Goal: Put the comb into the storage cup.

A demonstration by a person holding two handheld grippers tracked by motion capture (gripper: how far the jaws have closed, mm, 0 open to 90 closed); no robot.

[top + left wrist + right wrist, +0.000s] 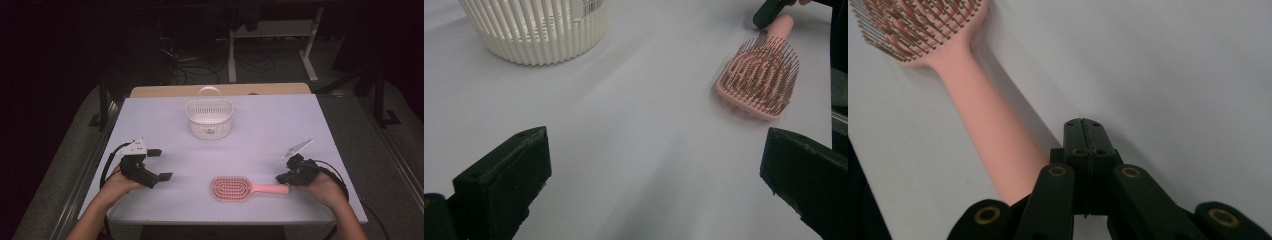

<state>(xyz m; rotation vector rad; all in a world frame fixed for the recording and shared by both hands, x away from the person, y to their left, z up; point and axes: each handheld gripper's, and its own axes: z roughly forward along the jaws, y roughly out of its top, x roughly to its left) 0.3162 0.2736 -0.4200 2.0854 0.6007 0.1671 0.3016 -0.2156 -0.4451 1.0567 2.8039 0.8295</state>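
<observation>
Two claws: my right gripper [283,176] jaws pressed together, empty, at handle tip of pink plastic bristle hairbrush [246,188]; handle lies left-right. My left gripper [159,164] wide open, empty, farther off.

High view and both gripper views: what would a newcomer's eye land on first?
The pink hairbrush lies bristles up near the front edge of the white table, its handle pointing at the right gripper, whose jaws are closed beside it. A white slatted basket stands toward the back, and the left gripper sits open at front left.
</observation>
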